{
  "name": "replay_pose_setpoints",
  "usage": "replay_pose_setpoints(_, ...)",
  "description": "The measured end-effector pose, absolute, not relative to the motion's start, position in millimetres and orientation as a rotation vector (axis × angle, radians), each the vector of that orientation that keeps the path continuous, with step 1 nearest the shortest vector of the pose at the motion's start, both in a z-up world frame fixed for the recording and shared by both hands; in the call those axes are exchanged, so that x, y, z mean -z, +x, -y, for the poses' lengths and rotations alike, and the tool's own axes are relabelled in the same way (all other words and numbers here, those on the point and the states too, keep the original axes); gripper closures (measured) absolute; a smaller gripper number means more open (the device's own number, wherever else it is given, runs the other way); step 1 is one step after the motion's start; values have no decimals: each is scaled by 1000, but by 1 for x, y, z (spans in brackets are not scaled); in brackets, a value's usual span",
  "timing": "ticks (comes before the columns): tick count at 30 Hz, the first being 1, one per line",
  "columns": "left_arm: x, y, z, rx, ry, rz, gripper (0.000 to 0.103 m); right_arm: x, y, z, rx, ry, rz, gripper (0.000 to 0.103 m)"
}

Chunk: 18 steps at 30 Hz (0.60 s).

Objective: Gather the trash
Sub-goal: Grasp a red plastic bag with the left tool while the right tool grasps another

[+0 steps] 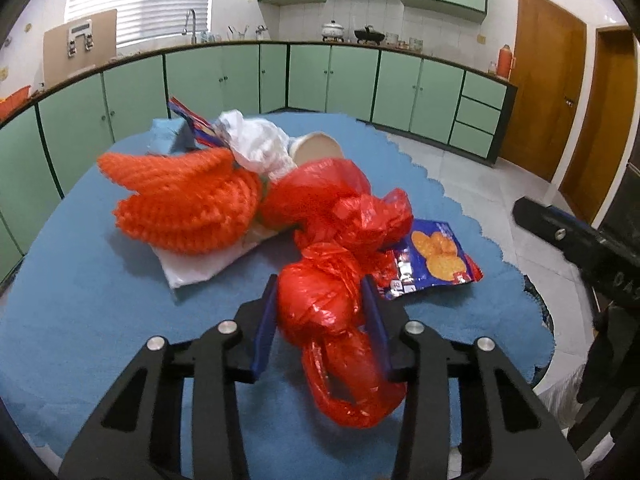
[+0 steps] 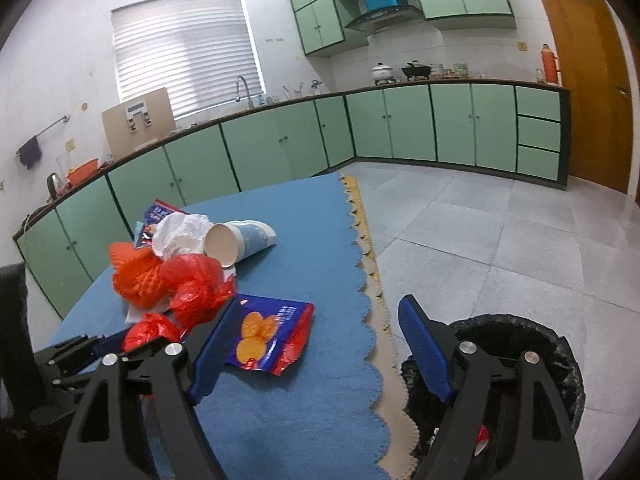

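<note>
Two grippers are at work over the blue tablecloth (image 1: 80, 320), and ours on the left (image 1: 322, 300) has its blue pads pressed in on either side of a crumpled red plastic bag (image 1: 320, 304), so we judge the grasp made, with the bag's loose tail spilling back under the jaws. Our right gripper (image 2: 316, 344) stands wide and empty, hanging over the table edge just beside the snack wrapper (image 2: 268, 332), with the black-lined trash bin (image 2: 560, 364) on the floor below it. More trash lies beyond: a second wad of red plastic (image 1: 336, 200), orange netting (image 1: 188, 204) on a white sheet, a white crumpled bag (image 1: 260, 140) and a tipped paper cup (image 2: 236, 240). To do this step well, we should lift the gripped bag straight up first, because it lies touching the other red wad and the wrapper and may drag them along. We should keep the squeeze firm, since thin film slips and springs back. Then we carry it across to the bin, clear of our right gripper, and let go only once the whole bundle, tail included, hangs inside the rim.
</note>
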<state>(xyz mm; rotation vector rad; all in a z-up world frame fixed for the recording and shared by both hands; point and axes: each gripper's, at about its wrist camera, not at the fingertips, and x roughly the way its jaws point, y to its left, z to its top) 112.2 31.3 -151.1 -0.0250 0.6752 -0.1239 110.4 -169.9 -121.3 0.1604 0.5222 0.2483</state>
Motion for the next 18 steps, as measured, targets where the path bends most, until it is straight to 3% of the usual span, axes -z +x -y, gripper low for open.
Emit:
replay_pose_setpoints(10,114,91,-65,7,-27,-551,66,110,121,126,-361,134,-497,25)
replay_pose_setpoints(18,112,102,-102,-99,-45,-553,66,111,137,81,-427,98,-493,26)
